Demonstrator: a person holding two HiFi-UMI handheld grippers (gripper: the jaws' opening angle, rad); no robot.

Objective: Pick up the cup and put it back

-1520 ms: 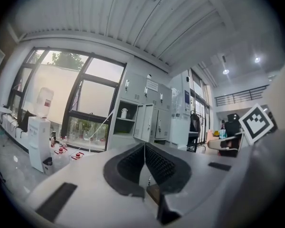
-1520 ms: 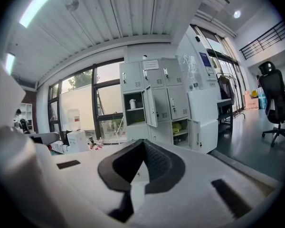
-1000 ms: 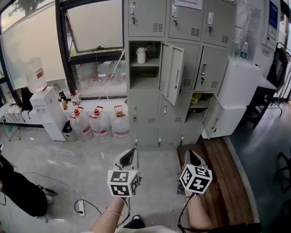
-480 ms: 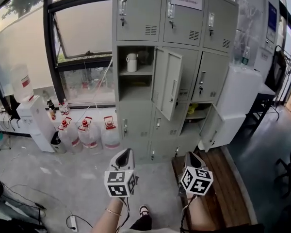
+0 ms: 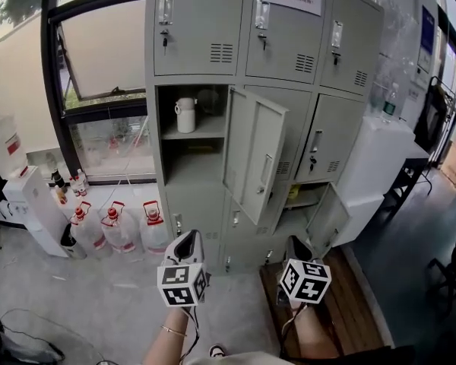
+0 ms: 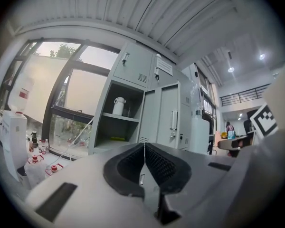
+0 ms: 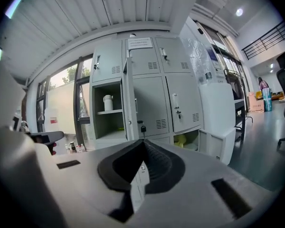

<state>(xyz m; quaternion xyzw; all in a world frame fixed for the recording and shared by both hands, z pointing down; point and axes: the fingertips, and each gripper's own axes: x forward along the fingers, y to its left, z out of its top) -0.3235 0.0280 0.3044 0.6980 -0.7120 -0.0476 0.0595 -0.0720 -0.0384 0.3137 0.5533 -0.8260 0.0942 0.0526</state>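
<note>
over the last second we have moved closer to the grey lockers [image 5: 213, 21], which now fill more of the head view. we judge the approach is under way and the pick has not begun. the cup [image 5: 185, 115] is white, lidded and upright. it stands on the upper shelf [image 5: 205, 132] of the open compartment, at twelve o'clock from the left gripper [image 5: 188, 240]. the left gripper and the right gripper [image 5: 296, 243] sit low, jaws pressed together on nothing, well apart from the cup.
</note>
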